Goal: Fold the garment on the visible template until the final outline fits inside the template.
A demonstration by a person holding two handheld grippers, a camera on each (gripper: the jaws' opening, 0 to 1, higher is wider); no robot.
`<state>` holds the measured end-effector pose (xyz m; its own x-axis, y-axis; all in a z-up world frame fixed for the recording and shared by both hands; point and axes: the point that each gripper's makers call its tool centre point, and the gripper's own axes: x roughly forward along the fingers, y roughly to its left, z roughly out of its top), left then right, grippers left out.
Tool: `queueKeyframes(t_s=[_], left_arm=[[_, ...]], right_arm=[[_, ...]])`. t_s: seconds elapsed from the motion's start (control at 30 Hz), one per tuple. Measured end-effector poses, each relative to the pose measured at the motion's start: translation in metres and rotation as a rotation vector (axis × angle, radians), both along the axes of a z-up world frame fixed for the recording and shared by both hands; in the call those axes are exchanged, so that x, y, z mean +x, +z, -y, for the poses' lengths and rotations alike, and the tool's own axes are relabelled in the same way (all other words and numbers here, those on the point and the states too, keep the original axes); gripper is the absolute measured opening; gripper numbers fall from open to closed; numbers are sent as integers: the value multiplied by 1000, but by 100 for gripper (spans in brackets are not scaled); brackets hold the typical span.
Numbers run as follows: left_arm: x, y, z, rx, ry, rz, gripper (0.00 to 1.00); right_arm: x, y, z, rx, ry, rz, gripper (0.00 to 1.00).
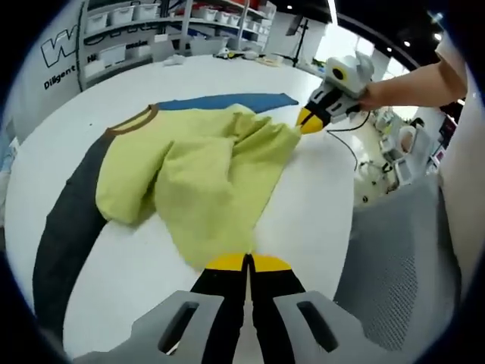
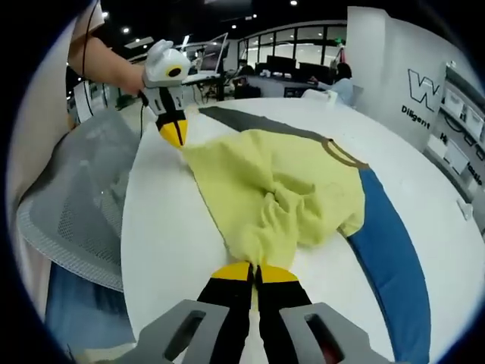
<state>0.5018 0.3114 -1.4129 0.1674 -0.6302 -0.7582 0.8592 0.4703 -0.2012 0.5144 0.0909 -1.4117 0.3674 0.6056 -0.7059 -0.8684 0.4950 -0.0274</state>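
Observation:
A yellow garment with a brown collar lies crumpled on a white table. Under it lies the template, showing as a dark grey band and a blue band. My left gripper is shut on the garment's near hem. The right gripper, held by a hand, pinches the far corner. In the right gripper view the garment stretches between my right gripper, shut on its edge, and the left gripper. The blue band and grey band flank it.
A grey mesh chair stands against the table's edge, also seen as the chair in the right gripper view. Shelves with white bins line the wall behind the table. A person's arm reaches in over the table.

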Motion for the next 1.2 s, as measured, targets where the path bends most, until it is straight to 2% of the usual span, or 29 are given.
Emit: queueKeyframes(t_s=[0.07, 0.1, 0.13, 0.17, 0.27, 0.37, 0.47, 0.6, 0.73, 0.77, 0.83, 0.87, 0.97, 1.0, 1.13, 1.17, 1.2], left_arm=[[-6, -7, -2, 9, -7, 5, 4], [0, -10, -8, 38, -2, 63, 4], [0, -10, -9, 43, 6, 63, 4], [5, -12, -15, 58, 32, 94, 8], [15, -15, -24, 72, 59, 139, 26], [24, -18, -38, 113, 78, 182, 33], [27, -25, -43, 138, 64, 187, 35], [31, -32, -38, 148, 52, 180, 38], [37, -31, -31, 132, 58, 182, 35], [38, -31, -27, 117, 59, 173, 31], [40, -30, -25, 112, 53, 183, 9], [40, -30, -25, 113, 53, 187, 1], [39, -22, -26, 79, 70, 159, 0], [39, -20, -28, 81, 73, 167, 0], [29, -13, -35, 71, 95, 125, 0], [26, -11, -39, 72, 99, 118, 0], [23, -10, -40, 72, 107, 106, 0]], right_arm=[[-5, -4, 4, -13, -1, -8, 0], [-6, -5, 6, -19, 1, -4, 0], [-7, -7, 8, -24, 0, -4, 0], [-7, -8, 8, -24, -2, -1, 0], [-8, -14, 12, -57, 3, 16, 0], [-7, -15, 13, -61, -5, 25, 0], [-5, -16, 14, -76, -9, 39, 0], [-3, -22, 19, -100, -16, 49, 3], [-1, -22, 24, -121, -24, 62, 6], [-1, -23, 24, -122, -26, 64, 7], [0, -27, 26, -135, -27, 63, 8], [0, -30, 27, -141, -28, 57, 9], [-1, -34, 25, -153, -14, 52, 9], [-1, -35, 25, -157, -10, 51, 9], [-2, -35, 21, -170, 23, 52, 0], [-2, -34, 20, -177, 35, 62, 0], [-4, -35, 20, -177, 32, 43, 0]])
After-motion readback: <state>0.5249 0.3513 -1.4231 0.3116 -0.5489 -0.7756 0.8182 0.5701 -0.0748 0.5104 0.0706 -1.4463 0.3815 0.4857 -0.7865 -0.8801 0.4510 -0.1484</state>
